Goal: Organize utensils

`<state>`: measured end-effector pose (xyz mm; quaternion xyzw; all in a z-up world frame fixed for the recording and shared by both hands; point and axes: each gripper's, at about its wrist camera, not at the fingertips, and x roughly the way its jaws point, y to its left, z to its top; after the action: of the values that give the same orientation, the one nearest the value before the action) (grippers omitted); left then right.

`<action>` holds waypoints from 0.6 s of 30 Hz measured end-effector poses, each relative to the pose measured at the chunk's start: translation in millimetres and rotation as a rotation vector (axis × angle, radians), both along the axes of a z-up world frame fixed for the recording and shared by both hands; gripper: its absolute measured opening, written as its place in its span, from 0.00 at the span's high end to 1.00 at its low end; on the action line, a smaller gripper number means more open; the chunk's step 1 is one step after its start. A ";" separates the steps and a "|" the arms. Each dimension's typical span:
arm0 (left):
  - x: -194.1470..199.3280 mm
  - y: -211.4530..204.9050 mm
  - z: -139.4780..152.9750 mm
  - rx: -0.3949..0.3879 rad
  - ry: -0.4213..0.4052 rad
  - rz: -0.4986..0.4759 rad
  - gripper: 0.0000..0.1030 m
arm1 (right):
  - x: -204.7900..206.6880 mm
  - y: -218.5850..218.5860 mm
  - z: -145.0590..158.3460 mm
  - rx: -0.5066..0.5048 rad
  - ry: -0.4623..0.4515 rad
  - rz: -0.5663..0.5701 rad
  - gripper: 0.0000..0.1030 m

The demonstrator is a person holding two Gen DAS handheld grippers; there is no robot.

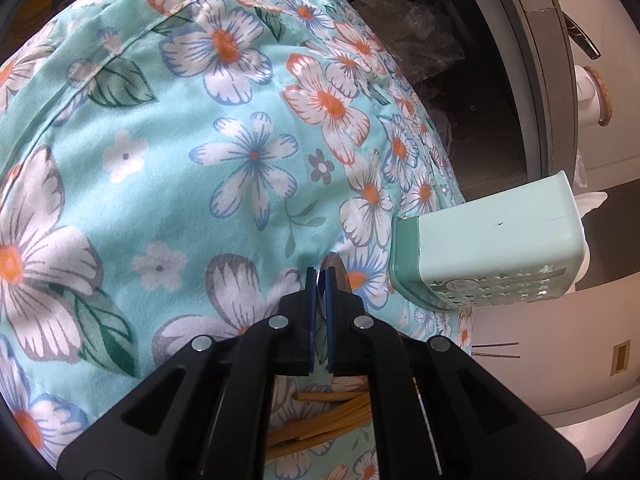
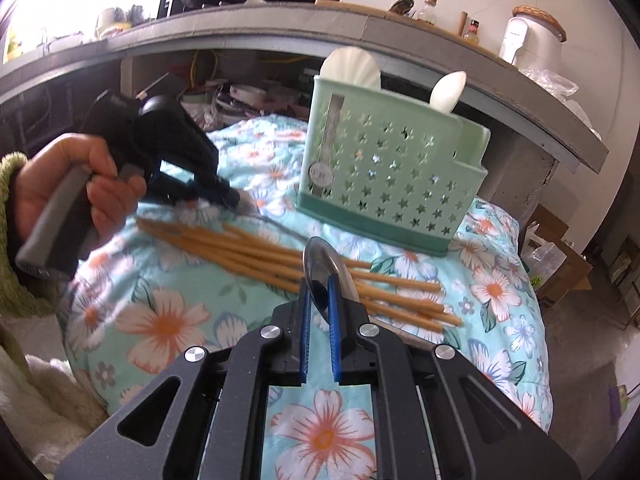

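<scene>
Left wrist view: close above the floral cloth (image 1: 240,184), facing along its fingers, the green caddy (image 1: 492,240) at right edge. Right wrist view: set farther back, facing the caddy (image 2: 384,176) and shelf (image 2: 360,36). Shared region: cloth, caddy, chopsticks (image 2: 304,268).

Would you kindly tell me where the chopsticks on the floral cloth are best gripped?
Probably near their free right-hand ends, coming from above. The chopsticks lie flat in a loose fan on the floral cloth; there the ends spread apart, clear of the green utensil holder.
</scene>
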<state>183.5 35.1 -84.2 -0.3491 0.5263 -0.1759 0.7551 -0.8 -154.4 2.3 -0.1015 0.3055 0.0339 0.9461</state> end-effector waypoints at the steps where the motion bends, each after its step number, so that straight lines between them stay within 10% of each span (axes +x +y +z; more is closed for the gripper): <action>1: -0.6 -1.1 4.3 0.008 -0.012 0.003 0.98 | -1.2 -1.7 2.9 0.008 -0.009 -0.004 0.93; 18: -60.8 -35.2 141.0 0.368 -0.538 -0.074 0.99 | -7.1 -24.7 29.2 0.123 -0.087 -0.040 0.94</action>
<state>122.7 -0.1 56.7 -0.1284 0.3432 -0.1910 0.9106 -7.8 -179.2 31.6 -0.0386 0.2635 0.0291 0.9635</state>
